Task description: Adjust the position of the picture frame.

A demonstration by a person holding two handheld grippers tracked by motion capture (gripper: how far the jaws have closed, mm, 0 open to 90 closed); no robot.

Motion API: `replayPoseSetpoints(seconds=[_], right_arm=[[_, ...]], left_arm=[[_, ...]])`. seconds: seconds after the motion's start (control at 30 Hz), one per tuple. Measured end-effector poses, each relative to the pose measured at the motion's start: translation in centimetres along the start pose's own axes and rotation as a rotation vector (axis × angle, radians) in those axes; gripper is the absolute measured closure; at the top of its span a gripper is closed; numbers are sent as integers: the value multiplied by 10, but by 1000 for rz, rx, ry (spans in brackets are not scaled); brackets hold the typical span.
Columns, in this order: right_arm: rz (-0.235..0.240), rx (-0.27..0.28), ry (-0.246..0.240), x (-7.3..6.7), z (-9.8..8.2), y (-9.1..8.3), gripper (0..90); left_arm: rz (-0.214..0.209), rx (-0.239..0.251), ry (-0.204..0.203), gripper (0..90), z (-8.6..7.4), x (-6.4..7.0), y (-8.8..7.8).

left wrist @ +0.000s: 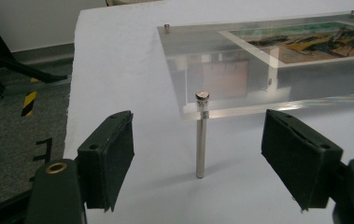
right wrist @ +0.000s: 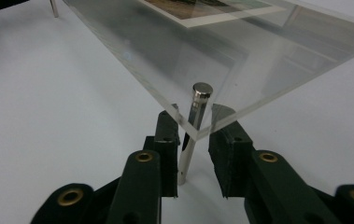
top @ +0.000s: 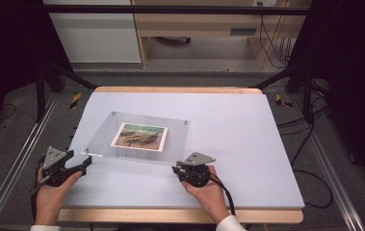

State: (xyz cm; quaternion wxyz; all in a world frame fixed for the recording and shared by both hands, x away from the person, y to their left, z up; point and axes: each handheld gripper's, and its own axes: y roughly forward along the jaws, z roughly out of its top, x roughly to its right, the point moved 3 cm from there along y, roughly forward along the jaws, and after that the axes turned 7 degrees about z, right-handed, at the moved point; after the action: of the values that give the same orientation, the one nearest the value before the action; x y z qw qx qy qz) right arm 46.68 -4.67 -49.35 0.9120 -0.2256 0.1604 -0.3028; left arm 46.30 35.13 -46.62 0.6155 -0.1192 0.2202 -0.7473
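Acrylic frame (top: 136, 137) between both tools

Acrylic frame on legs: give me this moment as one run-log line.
acrylic frame standing on table | left gripper open around near-left leg, no contact | right gripper nearly shut around near-right leg, contact unclear

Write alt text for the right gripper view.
Two black jaws stand close on either side of a metal leg under the near corner of a clear acrylic panel, over a pale table. A photo print lies under the panel.
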Motion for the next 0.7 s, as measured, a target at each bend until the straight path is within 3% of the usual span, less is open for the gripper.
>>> replayPoseSetpoints(seconds=[0.13, 0.4, 0.7], right_arm=[[39, 16, 37, 3, 2, 3, 847], [72, 61, 107, 6, 7, -1, 852], [98, 85, 161, 12, 11, -4, 851]], left_arm=[[6, -1, -3, 294, -1, -1, 0], [-18, -30, 11, 385, -4, 0, 6], [-48, -30, -10, 591, -5, -3, 22]])
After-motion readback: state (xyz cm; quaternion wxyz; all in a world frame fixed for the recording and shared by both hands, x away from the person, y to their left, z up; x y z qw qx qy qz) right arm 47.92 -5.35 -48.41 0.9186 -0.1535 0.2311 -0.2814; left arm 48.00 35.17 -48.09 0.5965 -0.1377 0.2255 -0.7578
